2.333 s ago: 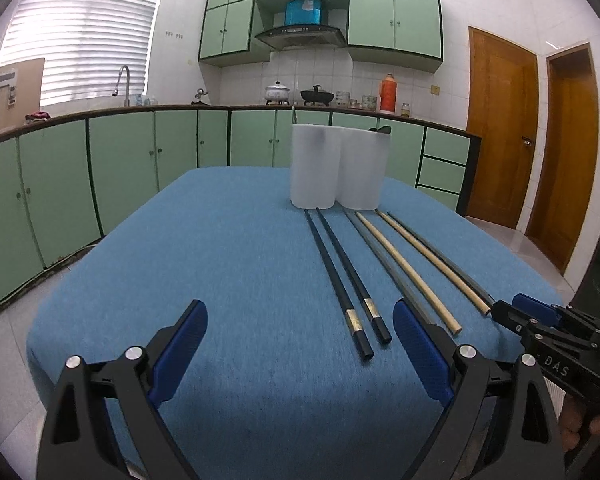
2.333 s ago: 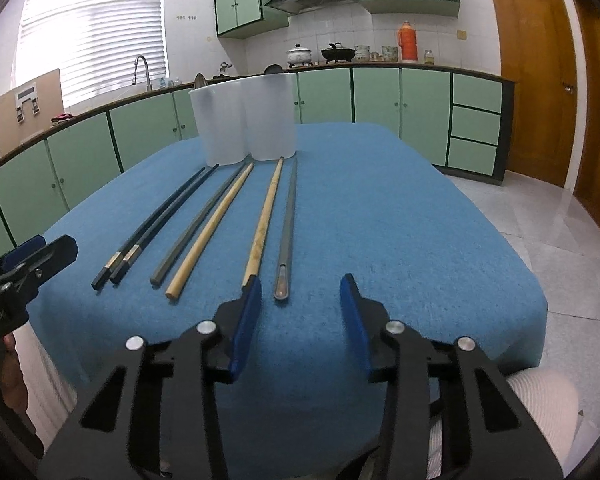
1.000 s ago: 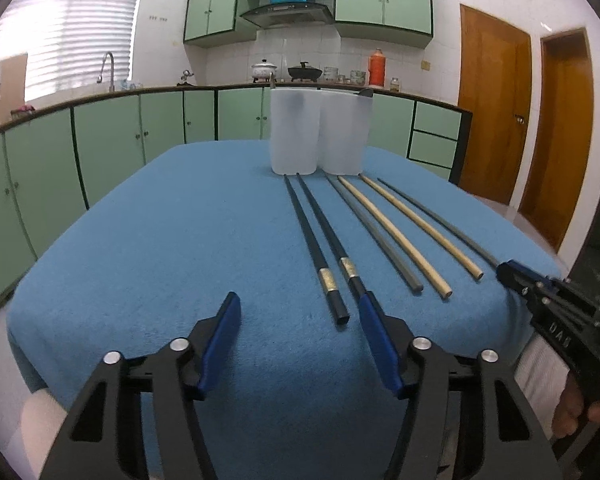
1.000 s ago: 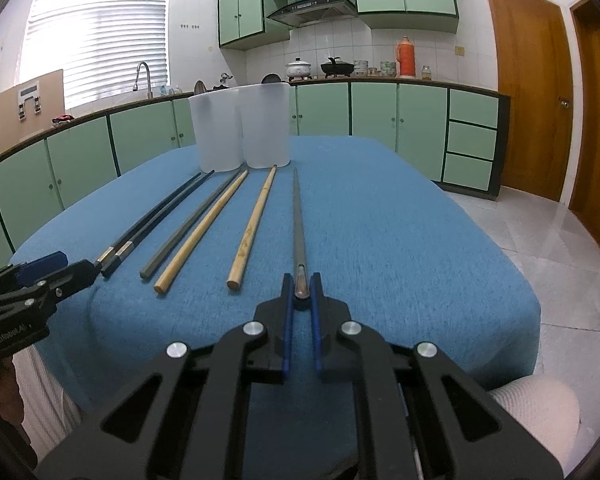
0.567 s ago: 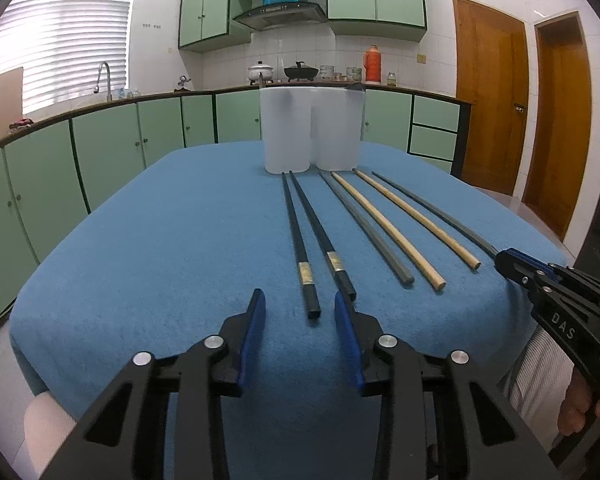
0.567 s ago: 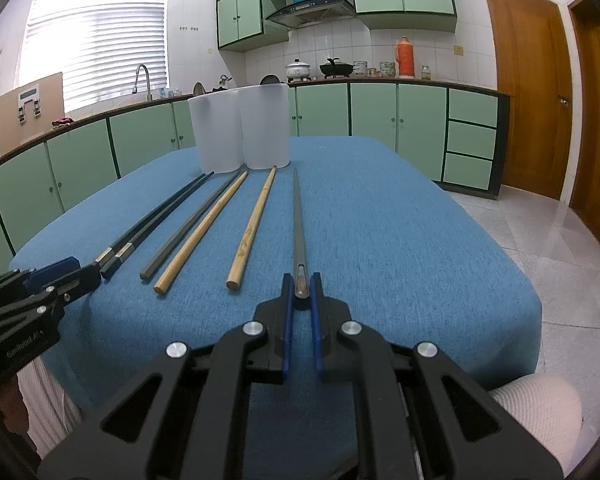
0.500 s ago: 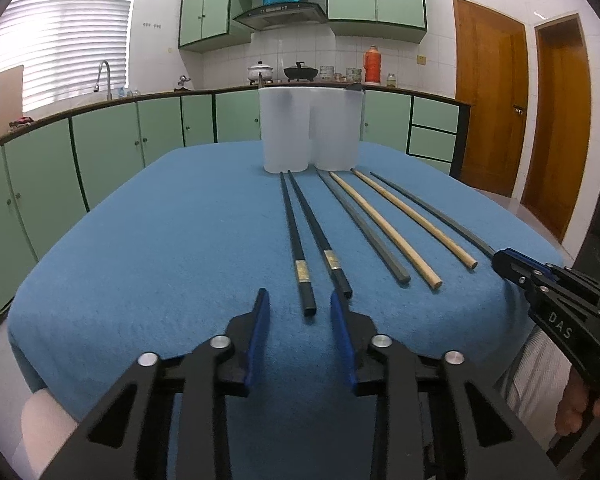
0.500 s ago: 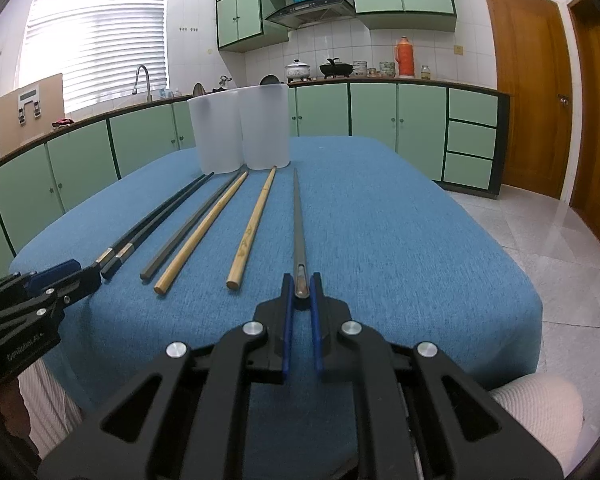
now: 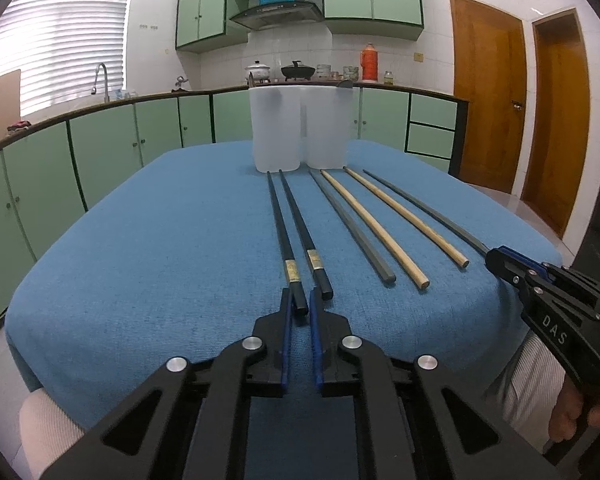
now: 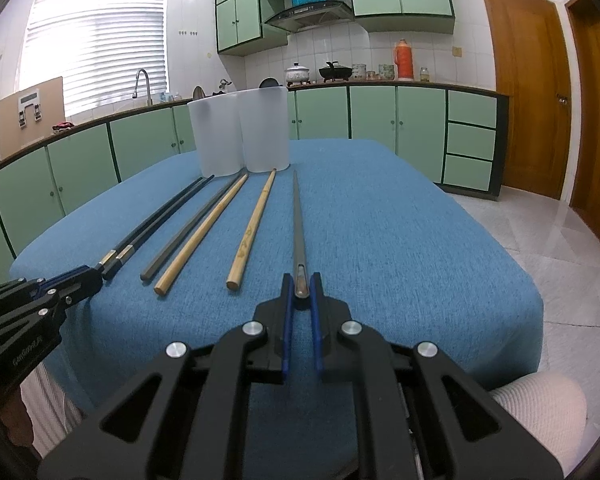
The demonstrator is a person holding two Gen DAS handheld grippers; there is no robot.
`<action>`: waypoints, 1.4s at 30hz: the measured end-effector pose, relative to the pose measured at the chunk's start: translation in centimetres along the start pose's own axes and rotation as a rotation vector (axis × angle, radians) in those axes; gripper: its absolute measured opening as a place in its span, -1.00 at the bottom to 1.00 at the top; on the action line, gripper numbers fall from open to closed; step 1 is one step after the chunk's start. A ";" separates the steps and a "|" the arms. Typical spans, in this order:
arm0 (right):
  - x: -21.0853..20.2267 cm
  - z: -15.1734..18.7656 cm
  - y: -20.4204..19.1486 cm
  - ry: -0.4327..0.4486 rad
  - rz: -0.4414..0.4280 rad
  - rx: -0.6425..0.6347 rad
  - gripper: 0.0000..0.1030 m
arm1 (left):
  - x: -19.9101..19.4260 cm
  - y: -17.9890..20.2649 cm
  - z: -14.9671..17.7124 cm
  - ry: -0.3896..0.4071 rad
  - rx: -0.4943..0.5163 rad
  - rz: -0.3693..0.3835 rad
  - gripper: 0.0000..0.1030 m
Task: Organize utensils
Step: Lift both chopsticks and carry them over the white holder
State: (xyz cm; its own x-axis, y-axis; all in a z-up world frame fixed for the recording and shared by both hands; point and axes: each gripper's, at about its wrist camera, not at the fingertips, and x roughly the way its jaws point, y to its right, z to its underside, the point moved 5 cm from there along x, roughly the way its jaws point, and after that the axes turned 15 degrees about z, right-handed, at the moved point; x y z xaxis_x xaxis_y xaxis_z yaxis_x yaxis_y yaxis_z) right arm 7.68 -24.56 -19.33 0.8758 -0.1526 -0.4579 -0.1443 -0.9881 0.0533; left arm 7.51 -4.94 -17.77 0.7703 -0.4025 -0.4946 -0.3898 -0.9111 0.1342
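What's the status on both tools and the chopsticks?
Right tool shut on grey chopstick. Left tool shut on leftmost black chopstick. Both chopsticks flat on cloth. Path to cups unobstructed.

Just beyond my claws lies matt woven blue cloth. Ahead: glossy black chopsticks with brass-like bands, bare wooden ones, dull grey metal-looking ones. Farther: frosted plastic cups.

Left tool around black chopstick
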 end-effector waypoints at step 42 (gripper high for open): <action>-5.9 -9.5 3.2 0.179 -0.064 0.009 -0.87 | -8.5 -0.3 -8.6 0.250 0.082 -0.059 -0.88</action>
State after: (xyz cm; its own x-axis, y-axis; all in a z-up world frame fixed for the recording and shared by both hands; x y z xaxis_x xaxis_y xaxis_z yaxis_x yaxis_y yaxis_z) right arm 6.41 -27.05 -7.98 0.9511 -0.0909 -0.2951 -0.0889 -0.9958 0.0203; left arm 5.41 -2.05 -6.27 0.8897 -0.3677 -0.2705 -0.3723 -0.9274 0.0361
